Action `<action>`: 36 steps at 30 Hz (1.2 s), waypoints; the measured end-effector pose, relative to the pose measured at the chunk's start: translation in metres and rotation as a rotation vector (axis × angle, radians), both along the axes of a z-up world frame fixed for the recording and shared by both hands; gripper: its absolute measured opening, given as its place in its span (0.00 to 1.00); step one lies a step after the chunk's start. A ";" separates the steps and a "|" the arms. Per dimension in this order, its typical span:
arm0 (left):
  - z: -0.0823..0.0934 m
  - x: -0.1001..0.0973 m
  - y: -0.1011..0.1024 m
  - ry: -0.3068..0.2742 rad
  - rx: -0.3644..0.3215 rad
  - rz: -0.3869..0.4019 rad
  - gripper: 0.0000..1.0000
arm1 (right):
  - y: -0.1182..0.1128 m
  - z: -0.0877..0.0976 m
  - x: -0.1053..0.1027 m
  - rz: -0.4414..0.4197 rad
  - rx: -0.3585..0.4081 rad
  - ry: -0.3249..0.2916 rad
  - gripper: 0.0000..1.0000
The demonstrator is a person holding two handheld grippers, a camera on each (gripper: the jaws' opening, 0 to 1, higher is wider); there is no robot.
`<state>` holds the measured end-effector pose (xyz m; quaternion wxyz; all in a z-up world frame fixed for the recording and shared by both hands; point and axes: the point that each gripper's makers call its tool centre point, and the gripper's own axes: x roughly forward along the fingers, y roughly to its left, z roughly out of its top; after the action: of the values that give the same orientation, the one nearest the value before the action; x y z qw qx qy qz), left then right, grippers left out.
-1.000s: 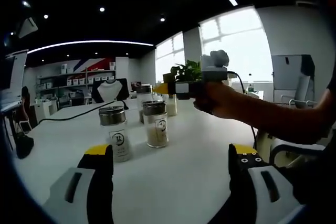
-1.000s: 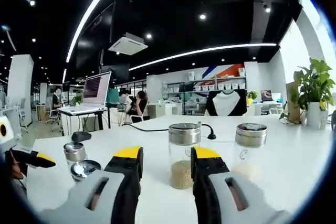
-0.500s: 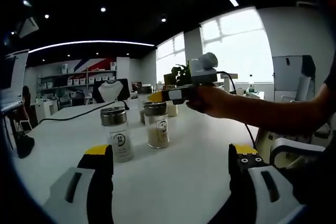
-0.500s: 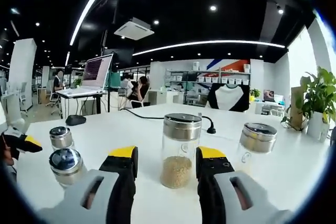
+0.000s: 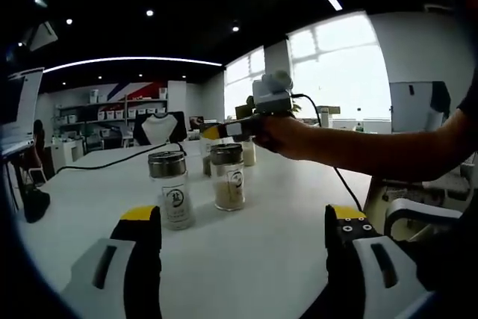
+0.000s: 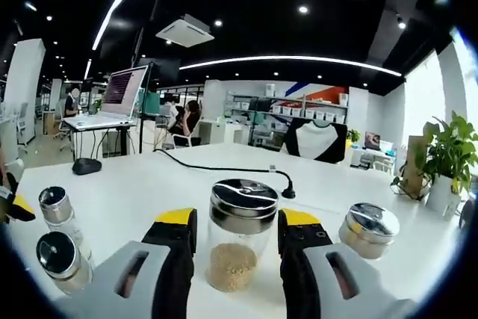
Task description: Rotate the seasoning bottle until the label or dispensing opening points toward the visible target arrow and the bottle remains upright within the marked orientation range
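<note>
On the smooth white surface (image 6: pixel 149 184), the right tongs (image 6: pixel 235 218) flank a clear cylindrical metal-capped seasoning bottle (image 6: pixel 239 233), contact unclear, while the left tongs (image 5: pixel 243 218) stand spread.

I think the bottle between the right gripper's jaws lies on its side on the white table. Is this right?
No. In the right gripper view the bottle stands upright on the white table, between the right gripper's open jaws, metal cap on top.

four seasoning bottles (image 6: pixel 240 233), one potted plant (image 6: pixel 446 156), one black cable (image 6: pixel 224 170)
</note>
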<state>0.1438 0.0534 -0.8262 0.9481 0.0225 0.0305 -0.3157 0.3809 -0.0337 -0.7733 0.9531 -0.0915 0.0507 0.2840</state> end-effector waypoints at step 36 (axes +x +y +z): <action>0.005 -0.002 -0.004 -0.028 0.011 -0.027 0.94 | -0.014 0.019 -0.057 0.045 0.125 -0.032 0.36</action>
<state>0.1415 0.0498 -0.8209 0.9440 0.0325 0.0188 -0.3278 0.3236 -0.0479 -0.7542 0.9510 -0.0375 0.0158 0.3066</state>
